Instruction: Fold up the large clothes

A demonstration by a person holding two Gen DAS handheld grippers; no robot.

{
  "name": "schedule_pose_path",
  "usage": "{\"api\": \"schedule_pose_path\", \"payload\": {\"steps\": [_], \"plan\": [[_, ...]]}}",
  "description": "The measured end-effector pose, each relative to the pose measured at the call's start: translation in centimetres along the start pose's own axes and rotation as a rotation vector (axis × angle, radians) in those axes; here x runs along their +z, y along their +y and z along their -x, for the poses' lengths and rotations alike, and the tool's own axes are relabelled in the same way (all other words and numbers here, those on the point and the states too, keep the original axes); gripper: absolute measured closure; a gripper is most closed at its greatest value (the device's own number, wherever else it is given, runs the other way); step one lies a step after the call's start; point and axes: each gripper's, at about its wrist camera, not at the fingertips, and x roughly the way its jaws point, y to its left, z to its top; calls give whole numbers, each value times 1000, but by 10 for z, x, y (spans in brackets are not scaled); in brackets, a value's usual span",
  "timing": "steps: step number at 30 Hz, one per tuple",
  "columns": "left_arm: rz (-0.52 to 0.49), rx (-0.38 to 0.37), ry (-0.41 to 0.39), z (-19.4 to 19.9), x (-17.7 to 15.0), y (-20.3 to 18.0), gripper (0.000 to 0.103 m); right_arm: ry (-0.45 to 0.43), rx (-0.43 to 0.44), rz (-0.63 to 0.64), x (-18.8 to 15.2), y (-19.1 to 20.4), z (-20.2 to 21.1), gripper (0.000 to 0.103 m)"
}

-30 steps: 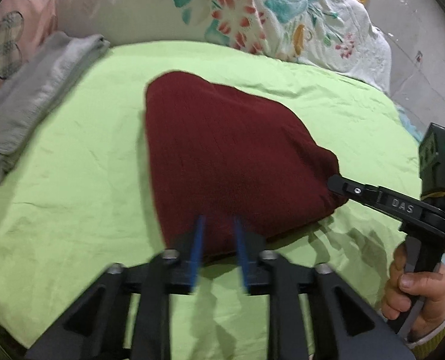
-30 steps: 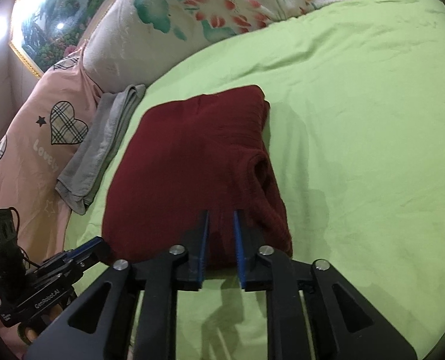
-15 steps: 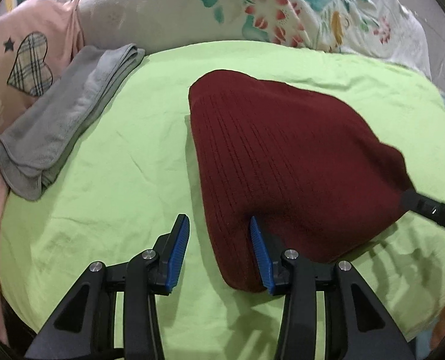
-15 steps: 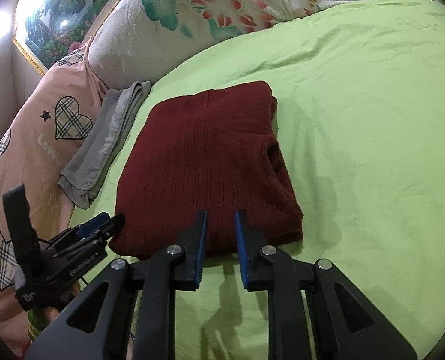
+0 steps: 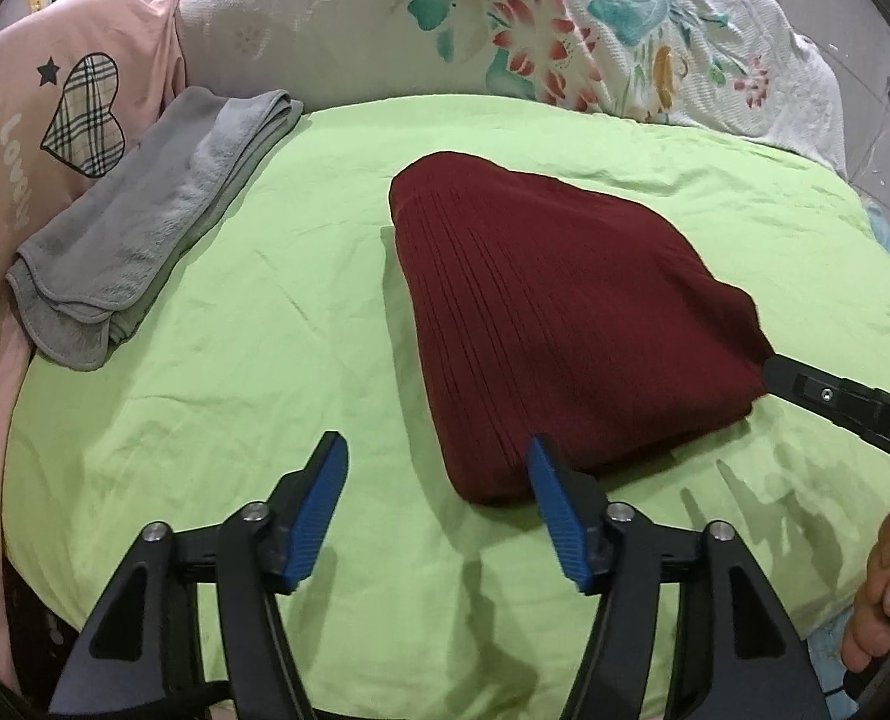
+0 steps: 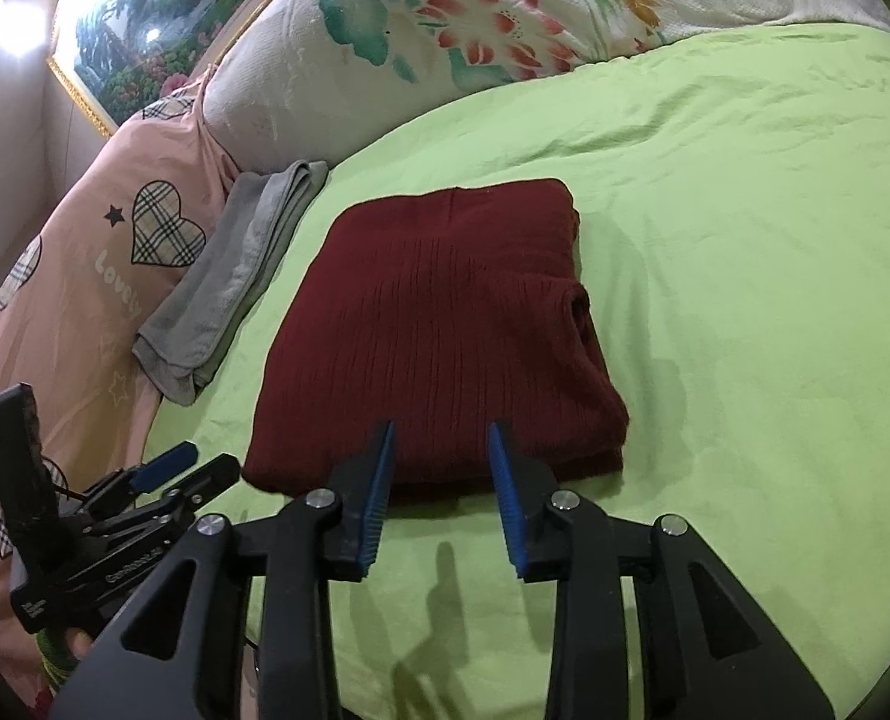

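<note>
While the folded sweater [image 5: 565, 324] lay ahead of both, we held our left gripper [image 5: 436, 507] spread wide and our right gripper [image 6: 442, 495] parted, neither pinching cloth

Your left gripper [image 5: 436, 480] and right gripper [image 6: 442, 456]: black angular frames, silver screws, ribbed blue pads [image 5: 319, 507]. White lettering on the arms. Bare-skinned hand [image 5: 883, 594] on the handle.

Green-sheeted bed [image 5: 265, 360], folded maroon sweater [image 5: 553, 324], grey towel [image 5: 145, 228]
</note>
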Motion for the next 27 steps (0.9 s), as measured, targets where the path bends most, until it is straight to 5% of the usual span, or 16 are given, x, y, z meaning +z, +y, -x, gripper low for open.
{"api": "schedule_pose_path", "payload": {"steps": [11,21,24,27], "plan": [[9,20,38,14,-46,12,23,32,-77,98,-37,3,25,39],[111,-30,54,17,-93,33,23,95,-132,179,-70,9,33,26],[8,-29,102,17,-94,21,23,119,-146,221,-73,15,32,26],[-67,49,98,26,-88,11,23,137,-154,269,-73,23,35,26]]}}
